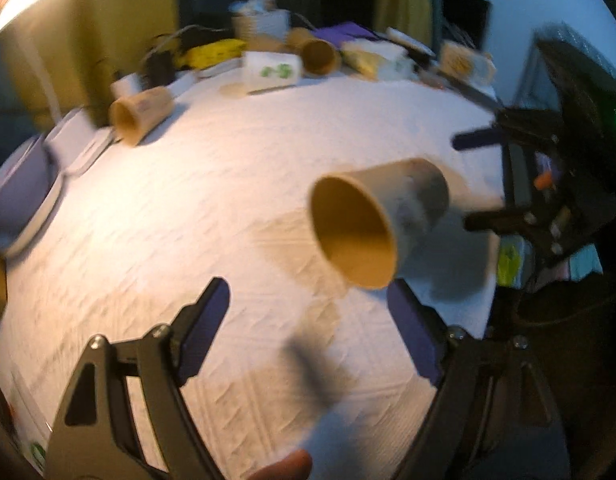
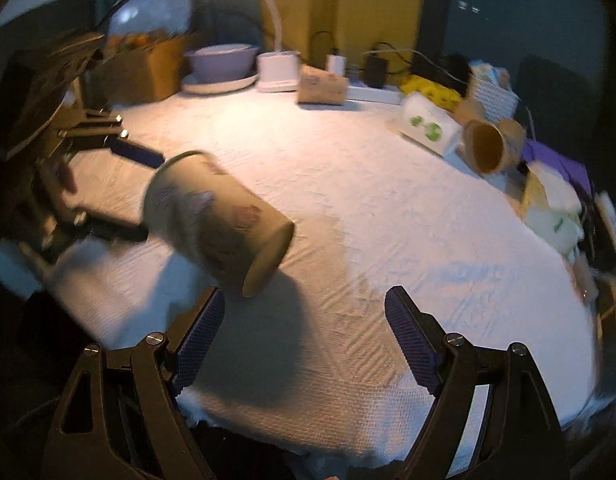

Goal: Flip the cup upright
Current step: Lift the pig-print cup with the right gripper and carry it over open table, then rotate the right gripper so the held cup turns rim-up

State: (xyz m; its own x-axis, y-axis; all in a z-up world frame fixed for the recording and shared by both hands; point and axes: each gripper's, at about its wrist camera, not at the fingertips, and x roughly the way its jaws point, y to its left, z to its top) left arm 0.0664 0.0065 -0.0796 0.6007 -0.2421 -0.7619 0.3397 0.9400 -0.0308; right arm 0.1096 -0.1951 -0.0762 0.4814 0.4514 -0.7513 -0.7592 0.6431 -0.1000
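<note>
The paper cup (image 1: 378,226) lies sideways above the worktop (image 1: 228,200), mouth toward the left tool (image 1: 308,328); both it and the right tool (image 2: 304,332) gape, clamping nothing.

A table draped in white cloth (image 2: 388,208) carries paper cups lying on their sides (image 2: 493,145), a lamp base (image 2: 277,70) and a bowl on a plate (image 2: 222,60) along its far edge

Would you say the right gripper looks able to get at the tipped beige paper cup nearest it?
Probably yes. The right gripper is open, and the tipped beige paper cup lies just ahead to its left on the white cloth, with nothing between them.
</note>
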